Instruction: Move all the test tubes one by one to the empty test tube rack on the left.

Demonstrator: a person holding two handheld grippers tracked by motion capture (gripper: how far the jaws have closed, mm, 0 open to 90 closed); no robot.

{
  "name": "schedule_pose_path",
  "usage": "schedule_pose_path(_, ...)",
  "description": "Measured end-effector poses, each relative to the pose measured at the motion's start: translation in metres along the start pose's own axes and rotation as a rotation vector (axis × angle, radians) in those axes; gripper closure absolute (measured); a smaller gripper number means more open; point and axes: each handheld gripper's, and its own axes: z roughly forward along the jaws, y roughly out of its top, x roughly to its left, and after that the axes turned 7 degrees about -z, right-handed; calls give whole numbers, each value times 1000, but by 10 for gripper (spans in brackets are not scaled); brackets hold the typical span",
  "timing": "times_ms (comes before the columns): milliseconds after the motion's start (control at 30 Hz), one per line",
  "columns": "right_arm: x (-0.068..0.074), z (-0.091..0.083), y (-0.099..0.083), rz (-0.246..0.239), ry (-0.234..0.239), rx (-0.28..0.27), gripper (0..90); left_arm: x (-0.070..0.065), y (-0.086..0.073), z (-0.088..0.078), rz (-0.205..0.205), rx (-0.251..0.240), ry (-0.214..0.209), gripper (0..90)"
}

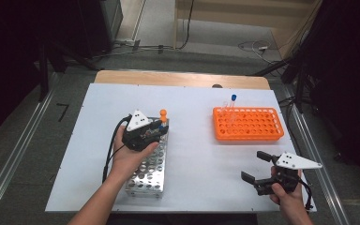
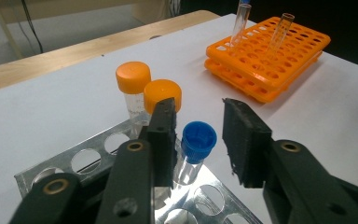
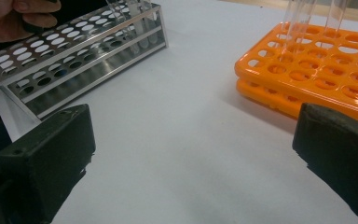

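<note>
A white tabletop [image 1: 192, 164] stood on a grey floor, with a wooden edge along its far side. High view: the left gripper [image 1: 146, 132], held in the person's left hand [image 1: 129, 157], hovered over the far end of a metal tube rack [image 1: 150, 171] that lay left of centre. An orange-capped tube [image 1: 162, 114] rose from the rack just beyond the gripper. An orange tube rack [image 1: 248, 124] sat at the right, carrying a tube with a blue cap [image 1: 233, 99]. The right gripper [image 1: 255, 166] rested near the table's near right corner, in front of the orange rack and well apart from it, its jaws spread wide with nothing between them.

Left gripper view: a blue-capped tube [image 2: 195, 147] stood upright in a hole of the metal rack, between the two black jaws. The left-hand jaw lay just beside the cap; the right-hand jaw stood clear of it with a visible gap, so the jaws were parted and not pressing on the tube. Two orange-capped tubes [image 2: 162, 94] stood just behind it. The orange rack lay farther off, holding two clear tubes.

Right gripper view: both jaws stood far apart over bare white table. The metal rack lay at upper left, the orange rack at upper right.

No brand, label or legible writing could be made out on any item.
</note>
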Motion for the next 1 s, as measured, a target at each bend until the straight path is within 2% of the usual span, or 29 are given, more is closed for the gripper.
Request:
schedule_pose_path(300,-1,1,2,2,-3,-6,0,1,-2,-14,-68,-57,-77,352)
schedule_pose_path(467,-4,3,4,6,-5,-11,0,-2,-5,-27,-73,-92,-100,184)
schedule_pose_path(700,-10,5,13,8,-21,-21,0,-8,-11,-45,-73,-115,-132,8)
schedule_pose_path(1000,-34,11,28,27,-57,-40,0,-16,-20,-59,-64,-129,-171,0)
